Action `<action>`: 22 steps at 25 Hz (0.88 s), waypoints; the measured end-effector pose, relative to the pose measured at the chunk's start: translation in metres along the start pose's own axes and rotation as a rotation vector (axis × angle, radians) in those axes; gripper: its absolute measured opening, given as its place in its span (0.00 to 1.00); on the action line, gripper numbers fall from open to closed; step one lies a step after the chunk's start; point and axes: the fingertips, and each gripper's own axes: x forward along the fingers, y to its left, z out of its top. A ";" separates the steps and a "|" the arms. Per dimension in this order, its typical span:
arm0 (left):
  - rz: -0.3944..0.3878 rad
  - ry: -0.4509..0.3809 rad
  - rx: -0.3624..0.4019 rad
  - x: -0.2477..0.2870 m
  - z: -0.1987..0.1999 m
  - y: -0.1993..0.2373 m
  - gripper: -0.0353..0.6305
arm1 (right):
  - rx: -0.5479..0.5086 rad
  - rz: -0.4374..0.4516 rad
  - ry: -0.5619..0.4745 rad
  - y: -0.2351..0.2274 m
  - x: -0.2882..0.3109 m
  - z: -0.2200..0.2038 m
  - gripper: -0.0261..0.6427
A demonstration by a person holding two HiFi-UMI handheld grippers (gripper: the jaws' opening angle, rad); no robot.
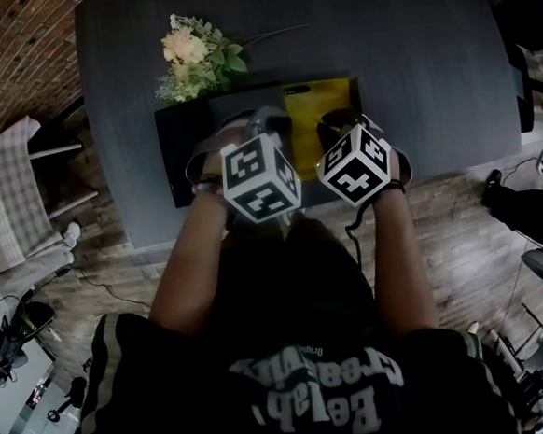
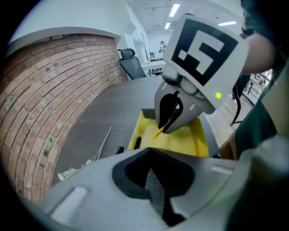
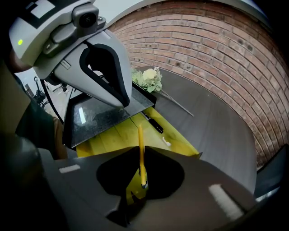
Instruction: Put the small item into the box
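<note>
A black box (image 1: 177,155) with a yellow inside (image 3: 113,137) lies on the dark grey table (image 1: 408,51). My left gripper (image 3: 126,103) is shut on the edge of the box's grey lid (image 3: 101,116) and holds it raised over the near half. My right gripper (image 3: 141,148) is shut on a thin yellow stick (image 3: 140,135), which points forward over the uncovered yellow floor. In the left gripper view the right gripper (image 2: 167,128) hangs above the box with the stick (image 2: 159,132) poking out below it. A black pen-like item (image 3: 153,122) and a small white piece (image 3: 166,142) lie inside the box.
A bunch of pale flowers (image 1: 194,58) lies on the table behind the box at the left. A brick wall (image 3: 212,49) runs along the table's far side. A chair with a checked cloth (image 1: 7,190) stands left of the table. The table's near edge (image 1: 161,241) is close to the person.
</note>
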 end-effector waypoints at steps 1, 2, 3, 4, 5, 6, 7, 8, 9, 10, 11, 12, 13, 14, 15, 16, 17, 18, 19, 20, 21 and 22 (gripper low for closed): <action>-0.001 0.000 0.000 0.001 -0.001 0.001 0.06 | 0.002 0.003 0.003 0.000 0.002 0.000 0.09; -0.003 0.001 0.000 0.001 -0.001 0.002 0.06 | 0.004 0.006 0.006 0.000 0.004 -0.001 0.09; -0.005 0.001 -0.001 0.002 -0.002 0.002 0.06 | 0.006 0.009 0.010 0.000 0.006 -0.002 0.09; -0.007 0.001 -0.002 0.003 -0.002 0.003 0.06 | 0.008 0.011 0.014 0.000 0.008 -0.003 0.09; -0.008 0.001 -0.002 0.003 -0.003 0.003 0.06 | 0.009 0.014 0.017 0.001 0.010 -0.004 0.09; -0.008 0.000 -0.003 0.004 -0.003 0.004 0.06 | 0.010 0.017 0.020 0.001 0.012 -0.005 0.09; -0.007 0.000 -0.003 0.004 -0.003 0.004 0.06 | 0.010 0.020 0.023 0.002 0.013 -0.005 0.09; -0.008 0.000 -0.004 0.005 -0.004 0.005 0.06 | 0.010 0.023 0.025 0.002 0.015 -0.006 0.10; -0.009 0.001 -0.005 0.006 -0.004 0.005 0.06 | 0.011 0.025 0.026 0.002 0.016 -0.006 0.09; -0.011 0.002 -0.005 0.006 -0.005 0.005 0.06 | 0.012 0.028 0.027 0.003 0.017 -0.006 0.09; -0.013 0.004 -0.006 0.006 -0.005 0.005 0.06 | 0.013 0.031 0.026 0.003 0.018 -0.006 0.09; -0.016 0.006 -0.006 0.007 -0.006 0.005 0.06 | 0.014 0.032 0.024 0.003 0.018 -0.005 0.10; -0.019 0.007 -0.006 0.007 -0.006 0.004 0.06 | 0.014 0.034 0.023 0.003 0.019 -0.005 0.09; -0.022 0.008 -0.006 0.008 -0.006 0.003 0.06 | 0.015 0.035 0.023 0.004 0.020 -0.005 0.10; -0.025 0.008 -0.006 0.008 -0.007 0.003 0.06 | 0.015 0.037 0.025 0.004 0.020 -0.006 0.10; -0.027 0.009 -0.006 0.009 -0.007 0.002 0.06 | 0.014 0.038 0.028 0.004 0.021 -0.006 0.10; -0.029 0.010 -0.007 0.009 -0.008 0.002 0.06 | 0.012 0.038 0.033 0.004 0.022 -0.006 0.10; -0.031 0.011 -0.007 0.010 -0.009 0.002 0.06 | 0.011 0.037 0.039 0.004 0.023 -0.006 0.10; -0.032 0.011 -0.008 0.011 -0.010 0.002 0.06 | 0.011 0.036 0.043 0.004 0.024 -0.006 0.09; -0.033 0.011 -0.008 0.011 -0.011 0.002 0.06 | 0.011 0.036 0.047 0.003 0.025 -0.006 0.10; -0.035 0.012 -0.009 0.012 -0.011 0.002 0.06 | 0.011 0.037 0.049 0.003 0.025 -0.007 0.10; -0.036 0.012 -0.008 0.013 -0.011 0.002 0.06 | 0.011 0.039 0.051 0.003 0.025 -0.007 0.10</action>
